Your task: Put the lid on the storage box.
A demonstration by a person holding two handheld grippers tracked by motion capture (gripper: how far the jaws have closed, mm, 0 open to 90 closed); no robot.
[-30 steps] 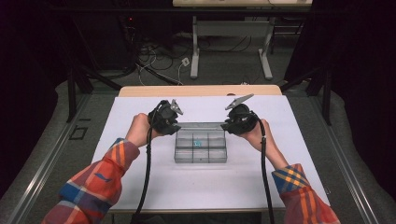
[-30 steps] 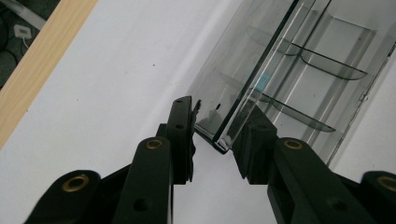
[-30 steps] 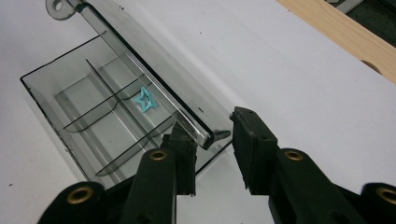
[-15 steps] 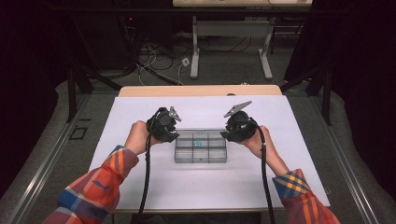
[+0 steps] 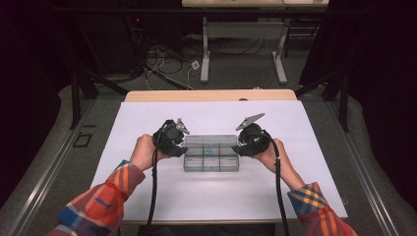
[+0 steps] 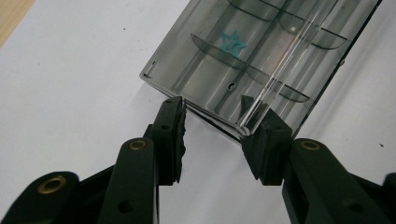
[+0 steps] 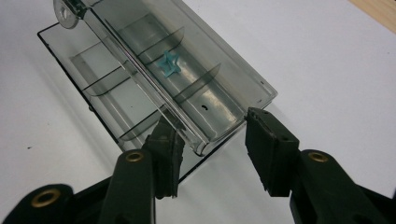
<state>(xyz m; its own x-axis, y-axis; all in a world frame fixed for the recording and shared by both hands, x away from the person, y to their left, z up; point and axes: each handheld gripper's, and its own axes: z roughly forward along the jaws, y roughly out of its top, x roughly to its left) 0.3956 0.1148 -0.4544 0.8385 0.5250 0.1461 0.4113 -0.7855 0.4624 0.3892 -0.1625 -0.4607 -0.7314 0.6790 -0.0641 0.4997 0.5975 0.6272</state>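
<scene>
no words, brand names or numbers can be read anywhere here. the one mark is a small blue-green star-like figure (image 5: 208,150) on the clear compartment box (image 5: 211,164) in the middle of the table; it also shows in the left gripper view (image 6: 232,42) and the right gripper view (image 7: 168,63). i can't tell whether it is printed on the plastic or lying inside.

White-topped table (image 5: 147,187), wooden far edge, clear grey compartment box (image 5: 211,162) lying at its middle

1 clear compartment box (image 5: 211,153), 1 blue star (image 5: 208,150), 2 tongs.
</scene>
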